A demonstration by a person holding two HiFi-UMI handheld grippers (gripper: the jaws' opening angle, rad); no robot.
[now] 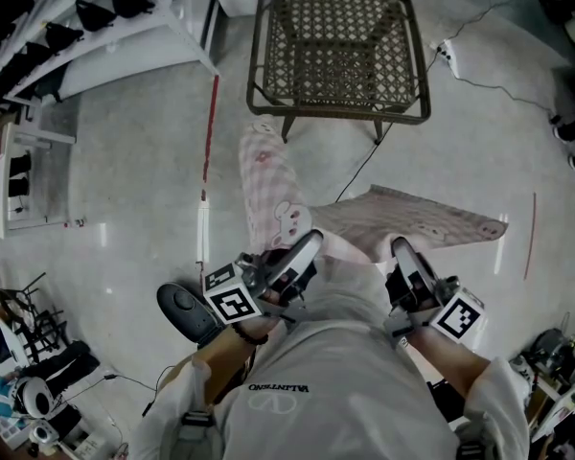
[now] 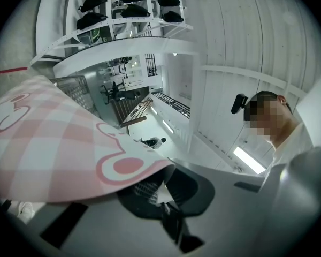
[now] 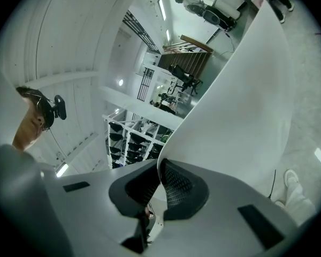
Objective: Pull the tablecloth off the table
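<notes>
The pink checked tablecloth (image 1: 270,188) is off the wicker table (image 1: 337,48), whose top is bare. It hangs from both grippers, which are held close to my chest; one part trails over the floor toward the table and another part (image 1: 417,220) spreads to the right. My left gripper (image 1: 304,257) is shut on a cloth edge; in the left gripper view the checked cloth (image 2: 48,149) runs out from the jaws of the left gripper (image 2: 156,190). My right gripper (image 1: 408,259) is shut on another edge. In the right gripper view the cloth's pale underside (image 3: 241,106) rises from the right gripper (image 3: 160,185).
A white shelf rack (image 1: 86,27) with dark items stands at the far left. A cable (image 1: 364,166) and a power strip (image 1: 447,56) lie near the table. Red tape lines (image 1: 209,132) mark the floor. A black rounded object (image 1: 185,310) sits near my left arm, with clutter in the lower corners.
</notes>
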